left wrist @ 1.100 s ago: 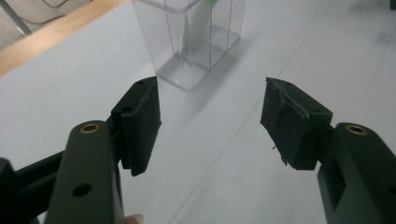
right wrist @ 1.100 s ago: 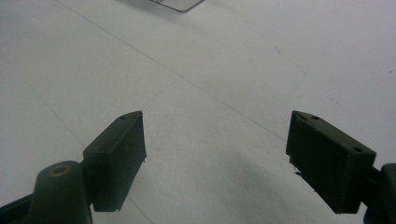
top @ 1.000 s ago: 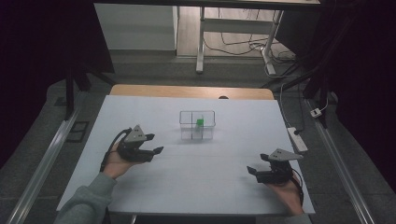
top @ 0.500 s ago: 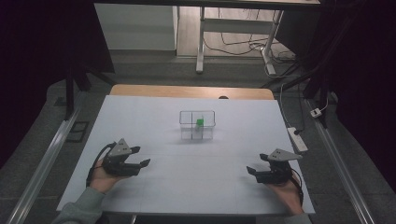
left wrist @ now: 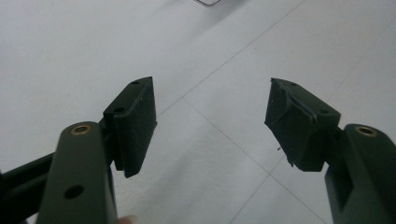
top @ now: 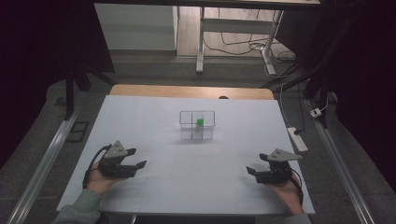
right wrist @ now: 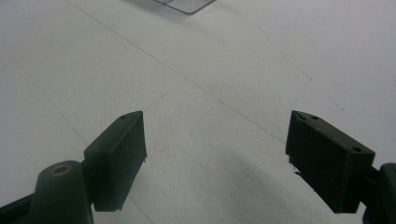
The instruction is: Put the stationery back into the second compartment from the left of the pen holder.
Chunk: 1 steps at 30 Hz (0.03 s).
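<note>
Green cube (top: 199,122) is sitting inside the clear box (top: 197,125) mid-table, well apart from both hands. Left gripper (top: 136,158) and right gripper (top: 256,165) are resting near the white table's (top: 196,172) front edge, jaws spread wide, gripping nothing.

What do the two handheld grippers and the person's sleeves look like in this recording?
Both the left gripper and the right gripper are black, each topped by a grey three-cornered plate. A black cable loops from the left one. Up close, the jaws end in flat black rectangular pads with small screw holes, on arms with brass-coloured pivot pins. The left sleeve is grey-green.
</note>
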{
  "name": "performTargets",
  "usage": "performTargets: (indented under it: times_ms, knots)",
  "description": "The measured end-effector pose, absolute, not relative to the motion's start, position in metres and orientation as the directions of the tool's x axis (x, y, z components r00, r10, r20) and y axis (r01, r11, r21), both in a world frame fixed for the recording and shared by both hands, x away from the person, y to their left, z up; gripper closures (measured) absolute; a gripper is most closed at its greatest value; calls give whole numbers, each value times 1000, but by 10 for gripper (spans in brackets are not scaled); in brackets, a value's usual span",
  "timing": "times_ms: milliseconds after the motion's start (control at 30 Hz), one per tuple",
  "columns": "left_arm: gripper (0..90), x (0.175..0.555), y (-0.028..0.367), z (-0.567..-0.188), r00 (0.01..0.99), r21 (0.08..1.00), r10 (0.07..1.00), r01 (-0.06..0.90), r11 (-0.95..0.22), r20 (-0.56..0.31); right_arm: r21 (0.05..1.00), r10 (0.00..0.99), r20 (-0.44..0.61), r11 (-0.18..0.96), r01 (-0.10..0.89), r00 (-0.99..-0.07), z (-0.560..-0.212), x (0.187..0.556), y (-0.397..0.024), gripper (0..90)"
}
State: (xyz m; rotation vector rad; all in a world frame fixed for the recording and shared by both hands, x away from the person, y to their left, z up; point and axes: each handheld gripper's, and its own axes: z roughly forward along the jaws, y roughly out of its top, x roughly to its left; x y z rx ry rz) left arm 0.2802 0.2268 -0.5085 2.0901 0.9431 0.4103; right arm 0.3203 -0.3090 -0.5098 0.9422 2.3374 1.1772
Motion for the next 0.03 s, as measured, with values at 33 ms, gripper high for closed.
performTargets:
  times_ms: [33]
  knots:
    - [328, 281, 227, -509, 671, 771, 741, 485, -413, -25, 810, 699, -17, 429, 400, -715, -510, 320, -309, 195]
